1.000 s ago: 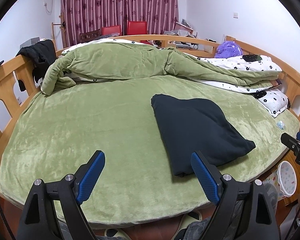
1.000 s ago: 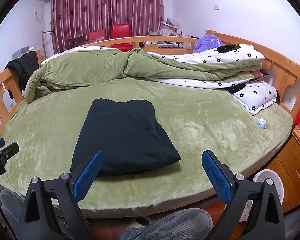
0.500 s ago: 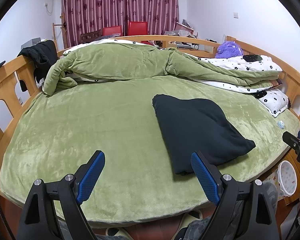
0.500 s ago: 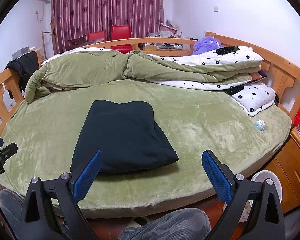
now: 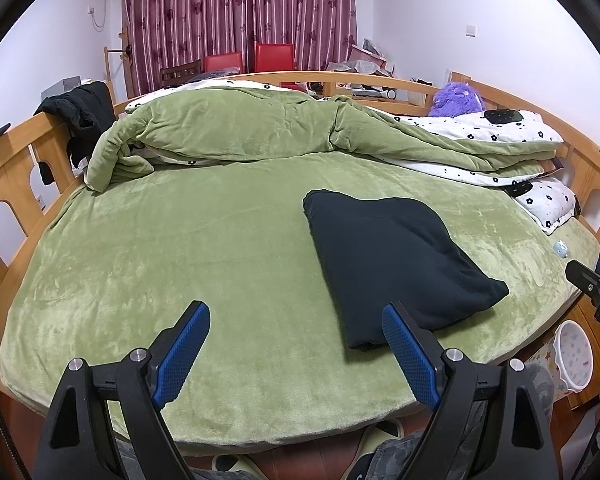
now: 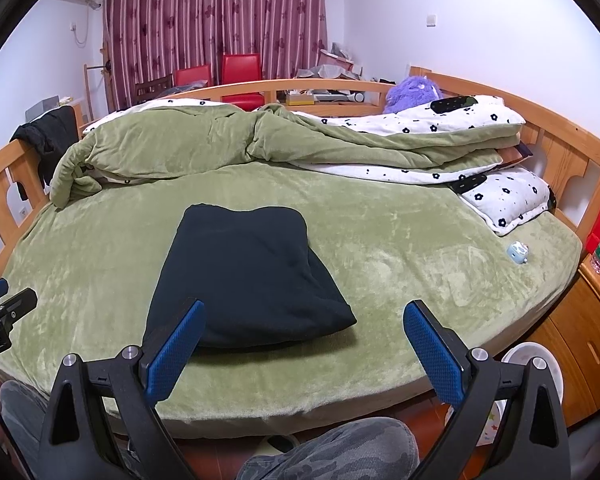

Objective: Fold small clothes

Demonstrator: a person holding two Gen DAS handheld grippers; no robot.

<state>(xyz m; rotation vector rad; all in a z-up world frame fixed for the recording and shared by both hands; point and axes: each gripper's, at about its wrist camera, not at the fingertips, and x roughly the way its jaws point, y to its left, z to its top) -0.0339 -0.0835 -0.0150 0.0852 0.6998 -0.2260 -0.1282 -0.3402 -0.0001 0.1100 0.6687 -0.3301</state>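
Green bed (image 5: 180, 248) bears folded black garment (image 6: 244, 272); both tools empty.

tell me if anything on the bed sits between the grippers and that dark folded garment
Nothing visible does. The dark garment lies alone on the green bed cover. Only bare cover lies between it and the open left gripper and open right gripper. The small blue item sits off to the side.

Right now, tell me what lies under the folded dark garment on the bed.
The dark garment lies flat on the green bed cover, which shows all around it. Whether anything is tucked beneath or inside its folds cannot be seen; the cloth covers it.
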